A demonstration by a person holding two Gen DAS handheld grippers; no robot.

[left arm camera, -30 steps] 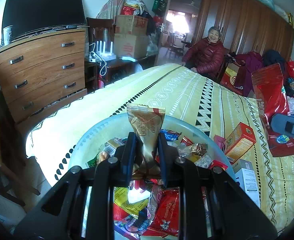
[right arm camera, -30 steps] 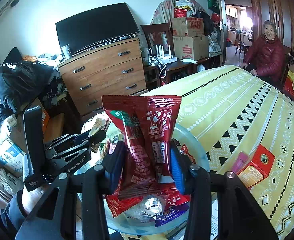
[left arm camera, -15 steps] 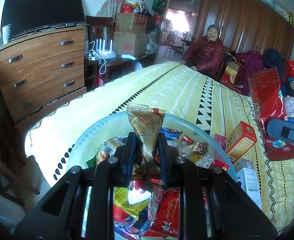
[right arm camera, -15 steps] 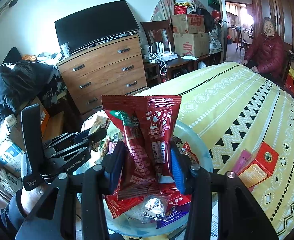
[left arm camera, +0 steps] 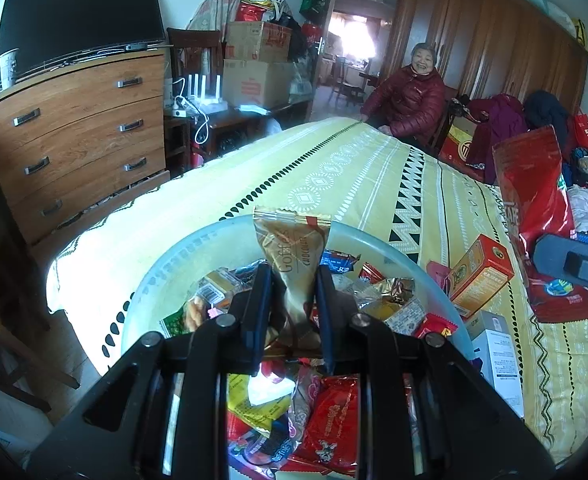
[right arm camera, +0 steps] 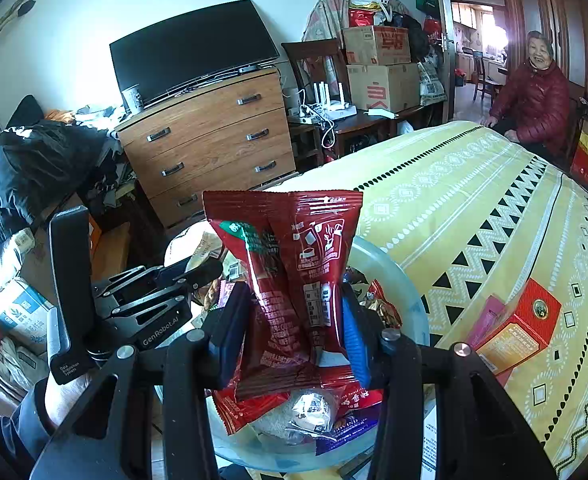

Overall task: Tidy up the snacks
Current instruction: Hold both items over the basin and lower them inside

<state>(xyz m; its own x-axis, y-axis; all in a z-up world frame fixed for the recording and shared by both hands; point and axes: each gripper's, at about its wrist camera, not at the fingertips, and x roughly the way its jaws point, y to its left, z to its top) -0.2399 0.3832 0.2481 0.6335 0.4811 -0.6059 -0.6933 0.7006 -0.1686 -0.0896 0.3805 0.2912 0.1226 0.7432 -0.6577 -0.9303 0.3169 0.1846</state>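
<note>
The left tongs [left arm camera: 291, 300] are squeezing tight on a gold and brown chocolate packet [left arm camera: 298, 256], and the packet is standing up between the 2 fingers [left arm camera: 258, 304]. Right under these tongs a big pale blue bowl [left arm camera: 161, 280] is sitting on the tabletop [left arm camera: 334, 168], which is wearing a yellow cloth with black triangles. The bowl is full of mixed snacks, and a red snack bag [left arm camera: 330, 416] is lying in it just below the left tongs. To the right of the left tongs, an orange box [left arm camera: 480, 276] is leaning just outside the bowl, and a white box [left arm camera: 498, 360] is lying near it on the cloth. The right tongs [right arm camera: 298, 332] are holding a dark red packet [right arm camera: 294, 264] by its lower part, so the packet is sticking up tall between the blue pads [right arm camera: 354, 336]. These tongs are hanging over the near side of the same bowl [right arm camera: 410, 300]. In the right wrist view the left tongs [right arm camera: 197, 270] are showing to the left, with a hand [right arm camera: 65, 396] under the black handle. A red and orange box [right arm camera: 522, 332] is lying on the cloth to the right of the right tongs. Far behind both tongs, a person in a dark red coat [left arm camera: 410, 104] is sitting at the other end of the tabletop, and a wooden dresser [left arm camera: 77, 136] is standing off to the left.
</note>
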